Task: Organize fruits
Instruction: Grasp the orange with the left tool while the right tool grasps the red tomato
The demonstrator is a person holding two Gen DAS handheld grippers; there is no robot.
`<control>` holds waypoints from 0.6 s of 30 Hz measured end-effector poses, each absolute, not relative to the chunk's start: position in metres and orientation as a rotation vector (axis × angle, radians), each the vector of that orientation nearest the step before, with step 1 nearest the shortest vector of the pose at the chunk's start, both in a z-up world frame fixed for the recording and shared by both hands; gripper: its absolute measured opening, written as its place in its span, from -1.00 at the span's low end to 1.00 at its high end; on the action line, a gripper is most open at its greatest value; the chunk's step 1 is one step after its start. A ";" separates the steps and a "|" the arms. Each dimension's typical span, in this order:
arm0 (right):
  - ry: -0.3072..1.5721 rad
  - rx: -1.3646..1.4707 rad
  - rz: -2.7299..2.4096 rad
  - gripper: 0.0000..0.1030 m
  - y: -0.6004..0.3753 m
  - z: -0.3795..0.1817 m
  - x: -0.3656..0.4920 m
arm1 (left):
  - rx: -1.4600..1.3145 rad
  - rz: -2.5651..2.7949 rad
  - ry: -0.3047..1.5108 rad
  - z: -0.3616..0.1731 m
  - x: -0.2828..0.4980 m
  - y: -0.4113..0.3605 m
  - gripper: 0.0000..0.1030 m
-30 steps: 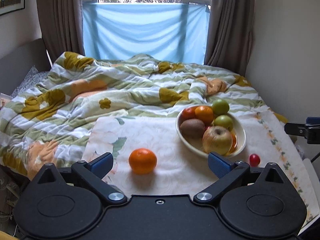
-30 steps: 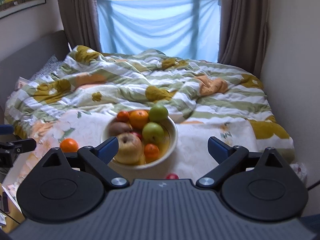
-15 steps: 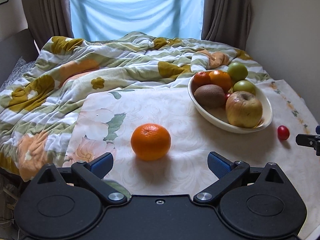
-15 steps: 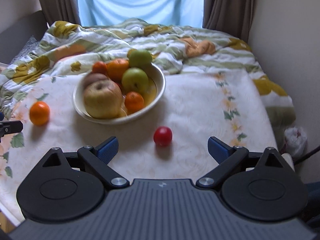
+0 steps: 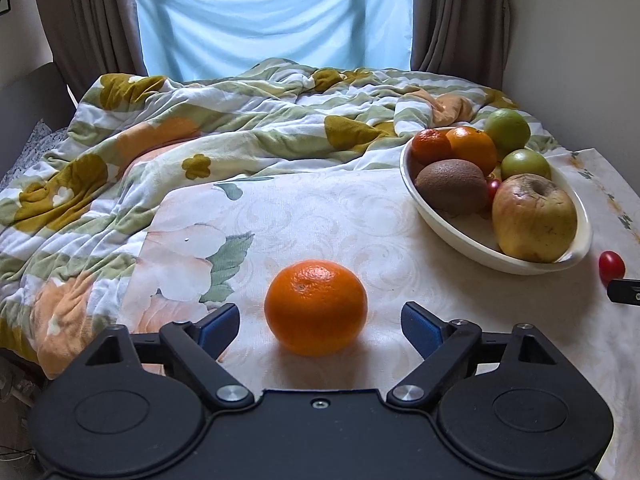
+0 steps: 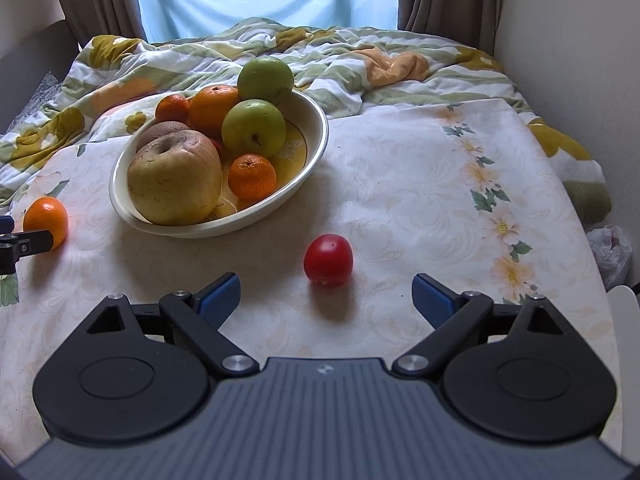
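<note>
A loose orange lies on the flowered cloth, just ahead of and between the fingers of my open left gripper. It also shows at the left in the right wrist view. A small red tomato lies on the cloth just ahead of my open right gripper; it shows at the right edge in the left wrist view. A cream bowl holds apples, oranges, a kiwi and other fruit. It also shows in the left wrist view.
The flowered cloth lies on a bed with a rumpled green and yellow quilt behind it. A wall runs along the right side. A plastic bag lies past the cloth's right edge. Curtains hang at the back.
Both grippers have moved forward and down toward the cloth. The orange now sits between the left fingers, and the tomato is nearer the right gripper. Both stay open.
</note>
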State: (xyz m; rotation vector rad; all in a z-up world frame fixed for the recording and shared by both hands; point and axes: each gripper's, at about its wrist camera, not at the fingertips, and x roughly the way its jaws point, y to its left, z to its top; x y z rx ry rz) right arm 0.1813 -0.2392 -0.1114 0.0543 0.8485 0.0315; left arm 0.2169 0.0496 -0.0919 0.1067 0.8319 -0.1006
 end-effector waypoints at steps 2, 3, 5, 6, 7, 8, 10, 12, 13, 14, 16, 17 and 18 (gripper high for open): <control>0.850 0.057 0.024 1.00 -0.240 -0.112 0.183 | 0.102 -0.101 0.839 -0.094 0.220 0.050 0.57; 0.851 0.057 0.023 1.00 -0.239 -0.113 0.184 | 0.100 -0.100 0.846 -0.095 0.221 0.051 0.50; 0.857 0.057 0.024 1.00 -0.239 -0.113 0.185 | 0.095 -0.099 0.860 -0.098 0.224 0.052 0.30; 0.860 0.057 0.024 0.98 -0.239 -0.114 0.186 | 0.092 -0.099 0.863 -0.099 0.225 0.053 0.26; 0.863 0.056 0.021 0.95 -0.239 -0.114 0.187 | 0.088 -0.100 0.860 -0.098 0.225 0.053 0.26; 0.865 0.056 0.019 0.94 -0.239 -0.114 0.187 | 0.086 -0.101 0.861 -0.098 0.225 0.054 0.25; 0.869 0.052 0.014 0.86 -0.238 -0.115 0.188 | 0.096 -0.105 0.860 -0.098 0.222 0.053 0.25; 0.872 0.046 0.008 0.78 -0.238 -0.115 0.189 | 0.105 -0.110 0.860 -0.098 0.219 0.052 0.24; 0.874 0.044 0.006 0.73 -0.238 -0.115 0.190 | 0.106 -0.114 0.862 -0.098 0.218 0.052 0.24; 0.877 0.044 0.006 0.71 -0.238 -0.116 0.190 | 0.105 -0.116 0.863 -0.097 0.217 0.052 0.24; 0.881 0.044 0.004 0.61 -0.239 -0.117 0.192 | 0.102 -0.119 0.866 -0.097 0.214 0.052 0.24; 0.883 0.044 0.003 0.60 -0.239 -0.118 0.193 | 0.100 -0.119 0.867 -0.097 0.213 0.052 0.24; 0.884 0.045 0.003 0.58 -0.239 -0.118 0.194 | 0.098 -0.119 0.869 -0.097 0.212 0.052 0.24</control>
